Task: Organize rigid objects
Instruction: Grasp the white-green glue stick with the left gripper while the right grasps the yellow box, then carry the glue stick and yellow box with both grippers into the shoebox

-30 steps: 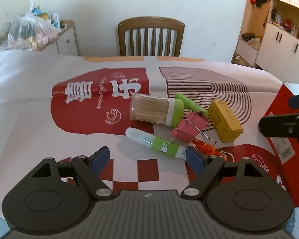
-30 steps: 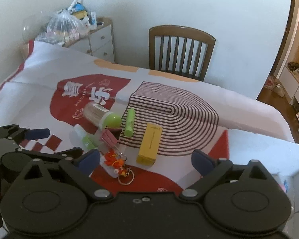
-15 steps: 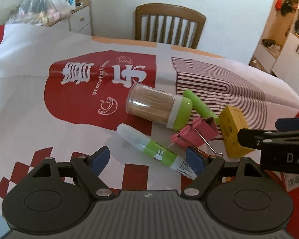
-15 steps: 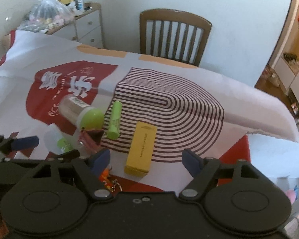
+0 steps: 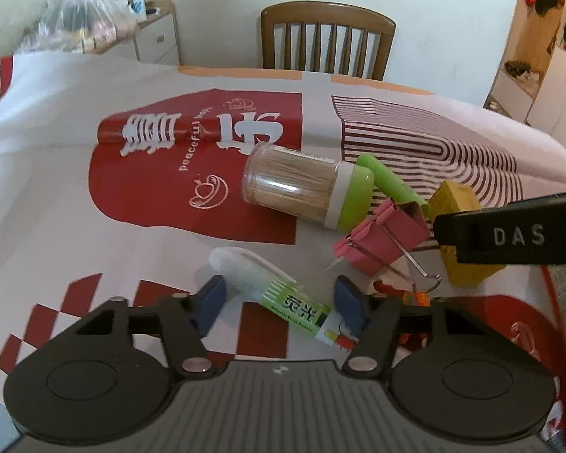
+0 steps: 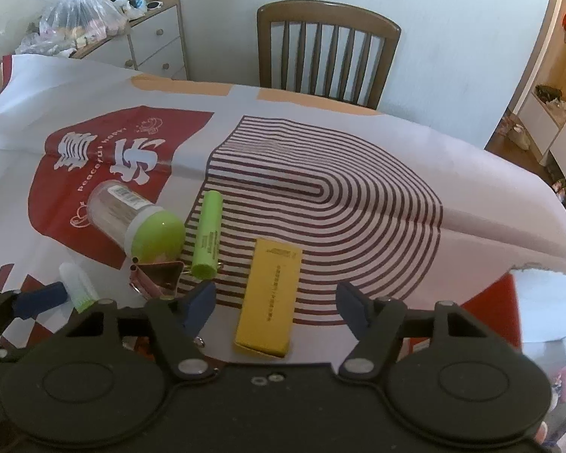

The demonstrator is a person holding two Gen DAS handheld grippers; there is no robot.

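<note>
My left gripper [image 5: 279, 302] is open, its blue pads either side of a white-and-green glue stick [image 5: 271, 294] lying on the cloth. My right gripper [image 6: 277, 302] is open around the near end of a yellow box [image 6: 269, 298]. A toothpick jar with a green lid [image 5: 305, 192] lies on its side. Beside it are a green tube [image 6: 206, 234], a pink binder clip [image 5: 381, 241] and an orange keyring [image 5: 407, 296]. The jar [image 6: 132, 222] and clip [image 6: 158, 279] also show in the right wrist view.
A printed red-and-white cloth [image 5: 94, 226] covers the table. A wooden chair [image 6: 326, 53] stands at the far edge. A drawer unit with a plastic bag [image 6: 75, 19] stands at the back left. The right gripper's finger [image 5: 509, 230] crosses the left view.
Both grippers have moved forward and down. The left pads now flank the glue stick, which has rolled. The right pads now flank the yellow box.
</note>
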